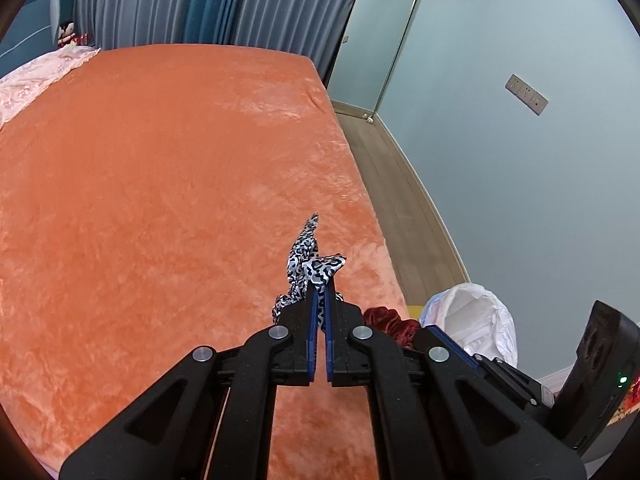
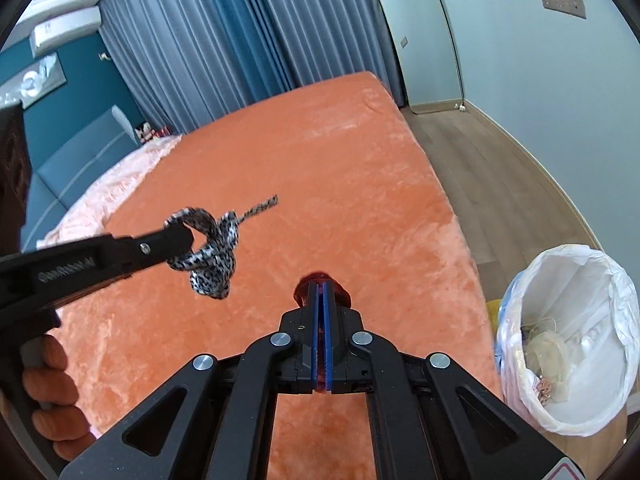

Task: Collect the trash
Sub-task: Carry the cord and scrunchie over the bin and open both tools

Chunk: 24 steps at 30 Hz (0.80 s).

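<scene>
My left gripper (image 1: 320,286) is shut on a leopard-print scrunchie (image 1: 308,260) and holds it above the orange bed (image 1: 160,200). In the right wrist view the left gripper (image 2: 188,236) comes in from the left with the scrunchie (image 2: 212,252) hanging from it. My right gripper (image 2: 320,286) is shut on a dark red scrunchie (image 2: 344,296), which shows only at the fingertips. In the left wrist view the red scrunchie (image 1: 384,318) sits just right of my left fingers. A bin with a white bag (image 2: 568,336) stands on the floor at the bed's right.
The bin (image 1: 476,320) holds some crumpled trash (image 2: 548,360). A pink quilt (image 2: 116,188) lies at the bed's far left. Curtains (image 2: 224,40) hang behind the bed. Wooden floor (image 2: 500,168) runs between bed and wall.
</scene>
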Motion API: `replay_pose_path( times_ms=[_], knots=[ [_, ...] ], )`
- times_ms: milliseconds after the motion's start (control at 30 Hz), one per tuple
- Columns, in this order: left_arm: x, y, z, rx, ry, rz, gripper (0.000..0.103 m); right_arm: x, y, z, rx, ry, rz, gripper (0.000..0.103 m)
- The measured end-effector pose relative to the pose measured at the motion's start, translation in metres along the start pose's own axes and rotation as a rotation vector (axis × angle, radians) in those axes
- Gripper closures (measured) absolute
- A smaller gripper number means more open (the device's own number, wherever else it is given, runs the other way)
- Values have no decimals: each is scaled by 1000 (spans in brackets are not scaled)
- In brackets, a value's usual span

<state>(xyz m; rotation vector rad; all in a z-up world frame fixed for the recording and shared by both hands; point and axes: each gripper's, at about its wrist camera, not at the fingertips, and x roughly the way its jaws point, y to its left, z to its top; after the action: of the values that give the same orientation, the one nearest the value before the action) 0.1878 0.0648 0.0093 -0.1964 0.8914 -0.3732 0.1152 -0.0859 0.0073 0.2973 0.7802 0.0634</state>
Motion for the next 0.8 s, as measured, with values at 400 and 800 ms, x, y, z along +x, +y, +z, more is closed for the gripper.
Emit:
replay_pose_path(
  times_ms=[400, 800],
  knots=[
    [-9, -50, -13, 72, 19, -22, 101, -60, -25, 8, 12, -102, -30, 101],
    [-11, -109, -23, 158, 28, -72, 101, -103, -69, 9, 71, -170, -90, 101]
  ],
)
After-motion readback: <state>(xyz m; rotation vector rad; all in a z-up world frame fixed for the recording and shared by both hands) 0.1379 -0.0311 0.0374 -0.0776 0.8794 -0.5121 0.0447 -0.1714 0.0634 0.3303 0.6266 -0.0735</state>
